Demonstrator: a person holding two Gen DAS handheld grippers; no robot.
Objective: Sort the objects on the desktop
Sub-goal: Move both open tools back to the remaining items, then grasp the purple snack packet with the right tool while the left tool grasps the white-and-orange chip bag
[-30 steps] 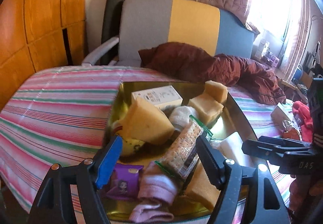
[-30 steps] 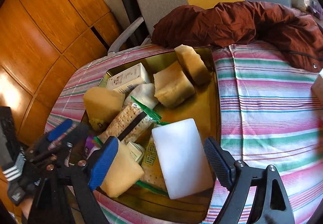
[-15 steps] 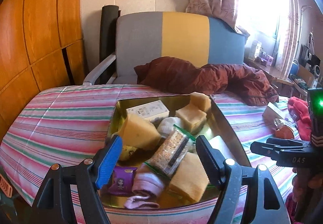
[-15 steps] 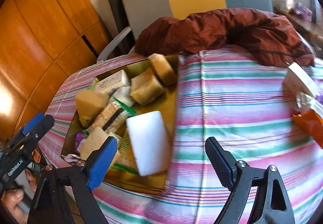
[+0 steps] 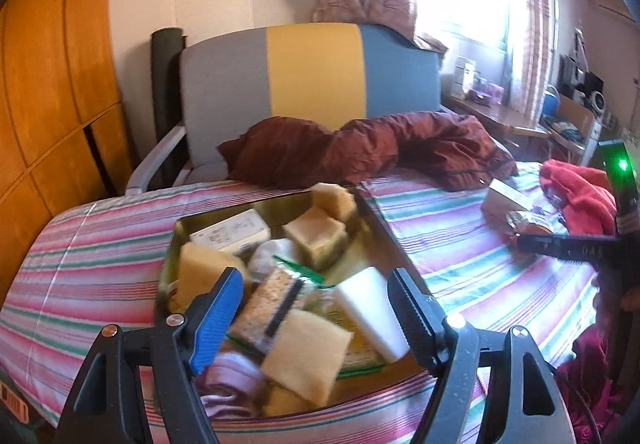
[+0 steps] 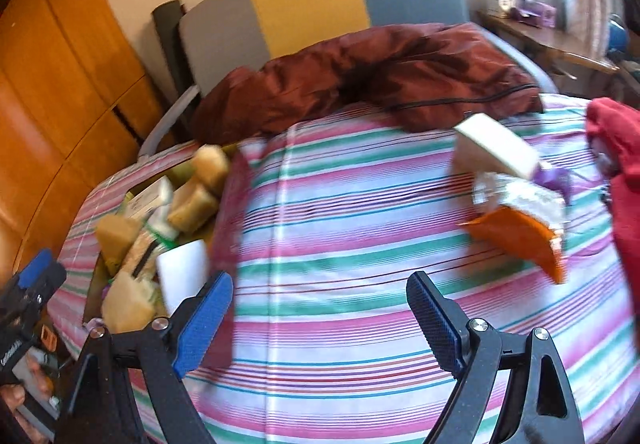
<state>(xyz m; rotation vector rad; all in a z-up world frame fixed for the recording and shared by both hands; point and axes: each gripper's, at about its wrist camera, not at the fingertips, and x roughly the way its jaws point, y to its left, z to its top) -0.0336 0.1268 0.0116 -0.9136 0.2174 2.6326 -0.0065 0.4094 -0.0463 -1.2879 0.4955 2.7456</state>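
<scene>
A gold tray (image 5: pixel 167 268) on the striped cloth holds yellow sponges (image 5: pixel 304 348), a white box (image 5: pixel 230 230), a cracker packet (image 5: pixel 266 308), a white block (image 5: pixel 370 304) and a pink rolled cloth (image 5: pixel 232 372). My left gripper (image 5: pixel 316 296) hovers over the tray's near end, open and empty. My right gripper (image 6: pixel 320 284) is open over bare striped cloth, right of the tray (image 6: pixel 91 286). A cream box (image 6: pixel 496 148) and an orange packet (image 6: pixel 520 240) lie further right, beyond the right gripper.
A dark red jacket (image 5: pixel 360 152) lies along the table's far edge, in front of a grey, yellow and blue chair (image 5: pixel 312 72). A red cloth (image 6: pixel 616 148) sits at the right edge. Wooden panels (image 5: pixel 52 84) line the left. Striped tablecloth (image 6: pixel 360 204) spreads between tray and packets.
Both grippers have drawn back and up from the tray. The right one has swung right, from above the white block to bare cloth. Both stay open and empty.
</scene>
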